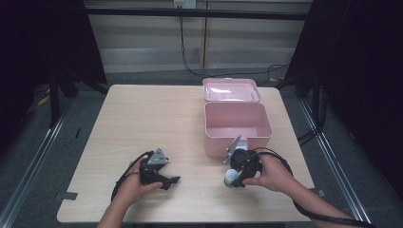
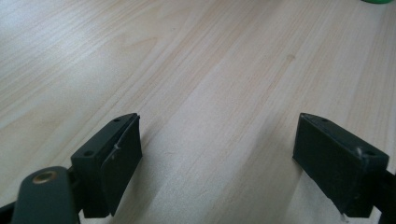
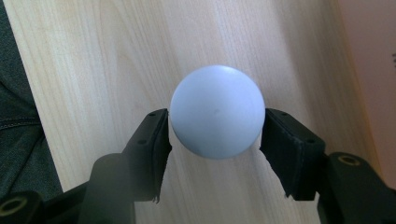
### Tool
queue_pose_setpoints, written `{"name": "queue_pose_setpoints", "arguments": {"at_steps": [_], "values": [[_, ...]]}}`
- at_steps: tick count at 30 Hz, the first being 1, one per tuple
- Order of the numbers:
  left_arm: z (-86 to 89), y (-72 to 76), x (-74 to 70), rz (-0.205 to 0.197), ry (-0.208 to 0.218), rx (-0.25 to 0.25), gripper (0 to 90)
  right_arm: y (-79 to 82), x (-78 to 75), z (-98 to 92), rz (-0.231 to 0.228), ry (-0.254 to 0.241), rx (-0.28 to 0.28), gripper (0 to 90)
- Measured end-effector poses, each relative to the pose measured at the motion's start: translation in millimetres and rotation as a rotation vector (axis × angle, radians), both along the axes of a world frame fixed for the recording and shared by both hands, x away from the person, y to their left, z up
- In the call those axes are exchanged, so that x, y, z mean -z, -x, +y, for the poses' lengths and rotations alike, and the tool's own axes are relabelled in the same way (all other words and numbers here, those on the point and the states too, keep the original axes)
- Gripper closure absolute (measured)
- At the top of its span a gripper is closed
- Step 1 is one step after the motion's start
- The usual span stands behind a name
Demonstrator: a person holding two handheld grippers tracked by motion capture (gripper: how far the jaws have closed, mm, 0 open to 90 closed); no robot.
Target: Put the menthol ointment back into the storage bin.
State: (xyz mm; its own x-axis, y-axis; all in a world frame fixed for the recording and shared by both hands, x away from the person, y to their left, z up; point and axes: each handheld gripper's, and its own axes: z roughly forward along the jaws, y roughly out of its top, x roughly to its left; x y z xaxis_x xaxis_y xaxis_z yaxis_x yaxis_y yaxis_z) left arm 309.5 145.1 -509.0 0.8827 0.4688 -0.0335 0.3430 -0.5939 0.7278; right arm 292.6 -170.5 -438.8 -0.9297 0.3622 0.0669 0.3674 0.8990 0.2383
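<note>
A white round-topped object with a green base [image 1: 231, 177] stands on the wooden table [image 1: 142, 118] near its front right, just before the pink box. From above it looks like a smooth white ball [image 3: 215, 109]. My right gripper [image 1: 236, 180] points down over it, and both black pads [image 3: 152, 140] touch its sides, so my right gripper [image 3: 215, 128] is shut on it. My left gripper [image 1: 172, 181] rests low at the front left, jaws wide open [image 2: 217, 140] over bare wood with nothing between them. A sliver of the green base [image 2: 376, 1] peeks in at the left gripper view's top right.
An open pink box [image 1: 223, 145] sits right behind the right gripper, its lid [image 1: 231, 90] tilted back behind it. The pink wall [image 3: 373, 56] runs close along the right side of the right gripper view. Dark floor lies past the table's edges.
</note>
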Motion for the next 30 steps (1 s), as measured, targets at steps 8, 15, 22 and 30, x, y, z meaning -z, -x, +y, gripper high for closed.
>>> {"name": "queue_pose_setpoints", "arguments": {"at_steps": [8,15,22,30], "values": [[0.0,0.1,0.0,0.001,0.0,-0.001,14.9,-3.5,-0.4,9.2,0.003,0.002,-0.019,47.7],[0.0,0.2,-0.1,0.001,-0.002,-0.003,14.9,-4.2,-0.4,10.0,0.003,0.006,-0.021,50.3],[0.0,0.1,0.2,0.001,0.003,-0.002,14.9,-4.1,-3.4,7.0,0.02,0.002,-0.013,50.5],[0.0,0.1,0.0,0.001,0.0,-0.001,14.9,-5.7,-15.9,3.4,0.027,-0.008,-0.006,50.6]]}}
